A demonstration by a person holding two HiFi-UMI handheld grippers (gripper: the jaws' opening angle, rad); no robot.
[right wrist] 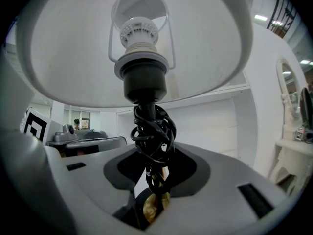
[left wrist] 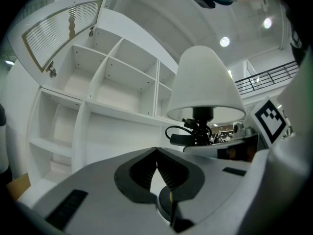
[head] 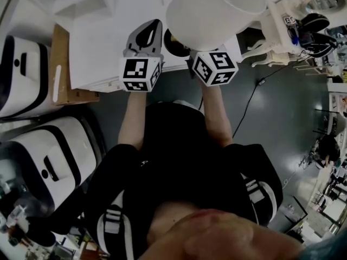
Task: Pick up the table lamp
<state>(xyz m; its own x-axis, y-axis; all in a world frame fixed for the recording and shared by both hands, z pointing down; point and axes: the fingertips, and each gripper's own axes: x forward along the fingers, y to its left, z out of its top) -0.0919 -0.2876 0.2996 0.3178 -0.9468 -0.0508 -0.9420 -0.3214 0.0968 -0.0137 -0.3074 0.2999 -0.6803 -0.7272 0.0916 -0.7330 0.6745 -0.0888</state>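
Table lamp (right wrist: pixel 142 82) gripped, lift likely done

The right gripper (right wrist: pixel 150 175) fingers (right wrist: pixel 186 175) pinch its stem, wound with black cord (right wrist: pixel 154 136); the shade sits just above them. The left gripper (left wrist: pixel 157 160) fingers are pressed together, empty, beside it. Base unseen. White shelves (left wrist: pixel 112 82) beyond.

A lab hall staged like a home: white shelving (left wrist: pixel 112 82) ahead of the left fingers (left wrist: pixel 139 173), mezzanine railing (left wrist: pixel 269 77) beyond.

No legible words, brands or numbers noted. Only black-white square code patterns on cubes (head: pixel 141 73) of left claw (left wrist: pixel 157 153), right claw (right wrist: pixel 152 177).
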